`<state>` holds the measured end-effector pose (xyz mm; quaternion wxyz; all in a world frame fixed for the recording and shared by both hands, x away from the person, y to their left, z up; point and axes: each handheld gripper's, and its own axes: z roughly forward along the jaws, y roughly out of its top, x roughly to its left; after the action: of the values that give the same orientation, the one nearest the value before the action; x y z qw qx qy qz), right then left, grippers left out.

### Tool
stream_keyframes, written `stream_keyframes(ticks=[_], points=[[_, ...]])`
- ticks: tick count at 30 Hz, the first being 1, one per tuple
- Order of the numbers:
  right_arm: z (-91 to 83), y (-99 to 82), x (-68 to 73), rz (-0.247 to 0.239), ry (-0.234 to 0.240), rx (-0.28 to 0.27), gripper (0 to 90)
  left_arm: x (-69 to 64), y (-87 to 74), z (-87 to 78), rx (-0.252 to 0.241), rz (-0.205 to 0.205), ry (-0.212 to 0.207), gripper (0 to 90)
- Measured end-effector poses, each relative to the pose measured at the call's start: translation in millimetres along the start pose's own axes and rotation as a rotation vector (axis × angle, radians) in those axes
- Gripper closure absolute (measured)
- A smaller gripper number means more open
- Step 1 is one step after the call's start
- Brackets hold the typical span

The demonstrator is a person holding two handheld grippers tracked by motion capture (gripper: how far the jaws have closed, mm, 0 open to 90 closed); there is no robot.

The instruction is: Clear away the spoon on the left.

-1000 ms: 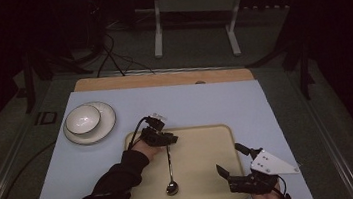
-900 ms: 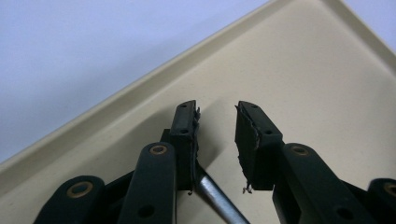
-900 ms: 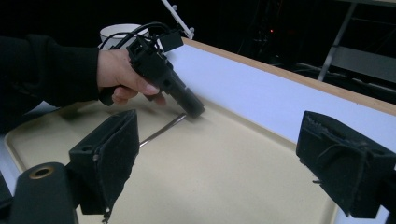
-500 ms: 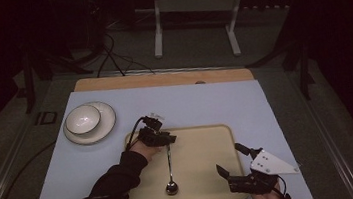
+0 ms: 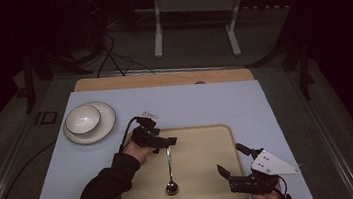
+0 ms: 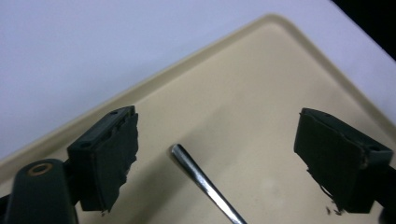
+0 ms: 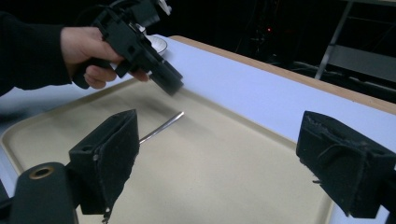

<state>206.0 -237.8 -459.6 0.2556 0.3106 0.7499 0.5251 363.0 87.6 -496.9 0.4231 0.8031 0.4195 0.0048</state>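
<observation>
With jaws spread wide, the left hand-held gripper (image 5: 162, 142) straddles the spoon (image 5: 170, 168) handle for pickup; the right hand-held gripper (image 5: 233, 161) waits open.

I hold the left gripper (image 5: 162, 142) forward on an extended, dark-sleeved forearm, fingers (image 6: 105, 156) spread wide apart. The right gripper (image 5: 232, 166) sits close to me, fingers (image 7: 109, 161) likewise spread.

Black sleeve (image 5: 105, 188); black grippers, worn jaws; grey three-cornered plate (image 5: 271, 164)
</observation>
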Motion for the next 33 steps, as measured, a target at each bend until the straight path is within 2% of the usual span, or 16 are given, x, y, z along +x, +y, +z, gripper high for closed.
stream_keyframes(ticks=[2, 4, 10, 18, 22, 27, 33], points=[[0.2, -0.1, -0.1, 0.001, 0.001, 0.002, 13.4, -1.6, 0.2, -2.1, -0.003, 0.013, 0.005, 2.1], [0.4, -0.1, -0.2, 0.001, 0.004, 0.0, 13.4, -6.3, 0.8, -8.9, -0.009, 0.043, -0.004, 0.4], [0.6, -0.3, -0.5, 0.005, 0.001, 0.003, 13.4, -17.1, 1.2, -28.6, -0.063, 0.088, -0.033, 0.4], [0.7, 0.1, 0.5, -0.001, 0.001, 0.003, 13.4, -31.0, -2.4, -54.9, -0.074, 0.151, -0.031, 0.4], [0.8, -0.3, -0.4, 0.005, 0.003, 0.006, 13.4, -37.0, -3.8, -66.4, -0.077, 0.208, -0.026, 0.4], [0.8, -0.3, -0.4, 0.006, 0.003, 0.005, 13.4, -42.4, -9.4, -78.3, -0.114, 0.257, -0.054, 0.4], [1.4, -0.4, 0.0, 0.001, 0.003, 0.009, 13.4, -45.5, -18.4, -87.6, -0.118, 0.282, -0.063, 0.4]])
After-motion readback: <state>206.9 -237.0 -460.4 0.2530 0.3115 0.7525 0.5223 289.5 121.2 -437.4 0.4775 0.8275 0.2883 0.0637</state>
